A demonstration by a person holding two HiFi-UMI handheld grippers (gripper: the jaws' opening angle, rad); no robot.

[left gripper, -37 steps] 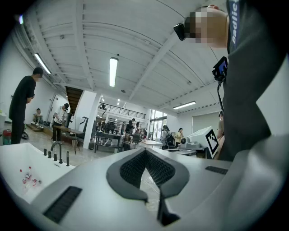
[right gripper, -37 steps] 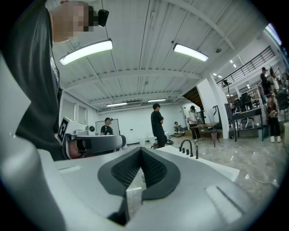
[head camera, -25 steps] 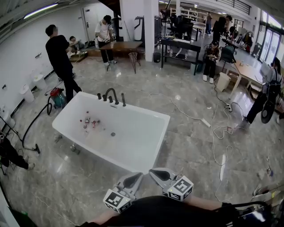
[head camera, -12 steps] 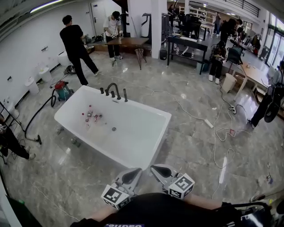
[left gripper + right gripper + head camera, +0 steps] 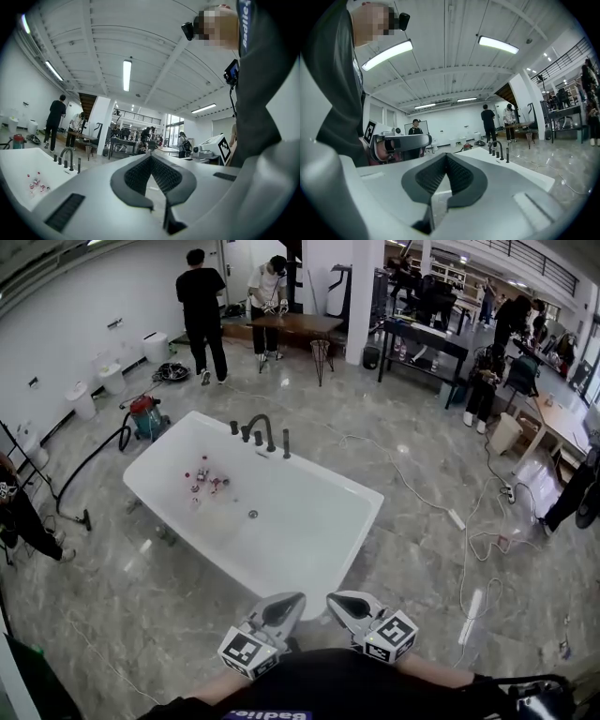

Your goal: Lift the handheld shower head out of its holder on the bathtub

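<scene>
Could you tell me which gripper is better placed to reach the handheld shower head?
Left gripper, marginally: both hang shut, empty and far off, but the shower head lines up with it.

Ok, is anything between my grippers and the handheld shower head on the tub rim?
From the left gripper and right gripper, only the bathtub itself: the shower head stands on its far rim, past the open basin. The curved spout is beside it, not in front.

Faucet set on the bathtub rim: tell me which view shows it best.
The head view: the faucet set stands unobstructed on the far rim of the bathtub, every piece distinct from above. Both gripper views show it small, in profile, off to one side.
</scene>
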